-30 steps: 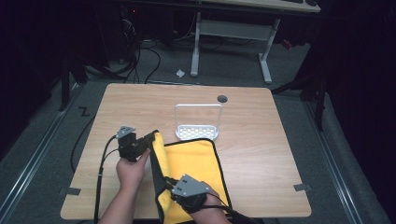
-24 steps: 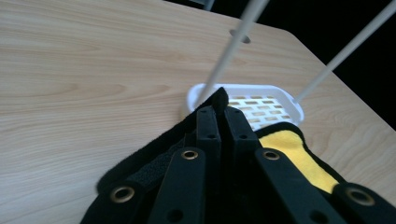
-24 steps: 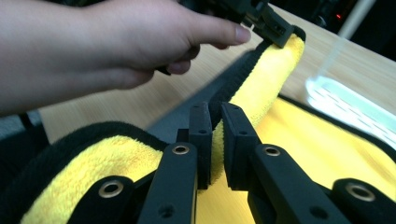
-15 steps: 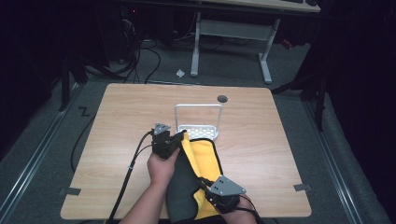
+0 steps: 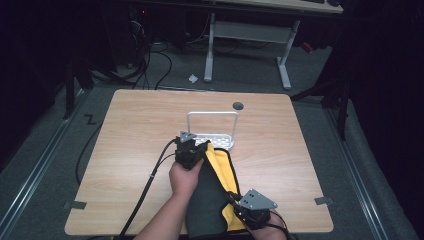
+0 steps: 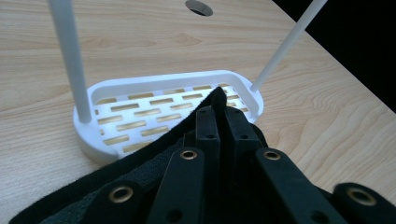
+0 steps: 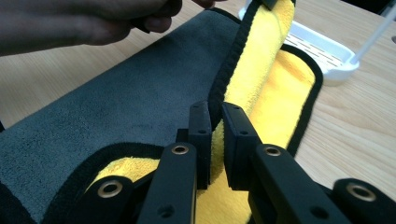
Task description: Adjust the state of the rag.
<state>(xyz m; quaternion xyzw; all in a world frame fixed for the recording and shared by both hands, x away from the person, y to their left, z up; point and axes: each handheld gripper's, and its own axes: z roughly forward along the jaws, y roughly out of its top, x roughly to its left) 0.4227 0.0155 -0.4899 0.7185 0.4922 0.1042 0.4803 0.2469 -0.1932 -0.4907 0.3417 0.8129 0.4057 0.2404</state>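
Observation:
A cloth, yellow (image 5: 224, 165) on one face and grey (image 5: 207, 205) on the other with a black hem, lies at the table's near middle, partly turned over. My left gripper (image 5: 199, 149) is shut on its far corner (image 6: 217, 95), held just over the near rim of a white slotted tray (image 6: 154, 112). My right gripper (image 5: 241, 209) is shut on the black hem (image 7: 215, 105) at the near end, with the yellow face (image 7: 275, 107) to its right and the grey face (image 7: 140, 98) to its left. A hand (image 7: 84, 21) holding the left gripper shows beyond the cloth.
The white tray (image 5: 220, 142) has a tall looped handle (image 5: 212, 114) whose two posts (image 6: 70, 56) rise close ahead of my left gripper. A round cable hole (image 5: 238, 105) sits near the table's far edge. Cables (image 5: 150, 180) trail off the near left.
Both grippers have carried the cloth's edge to the right, folding it over so the grey face now lies on top. The left gripper has come up to the tray.

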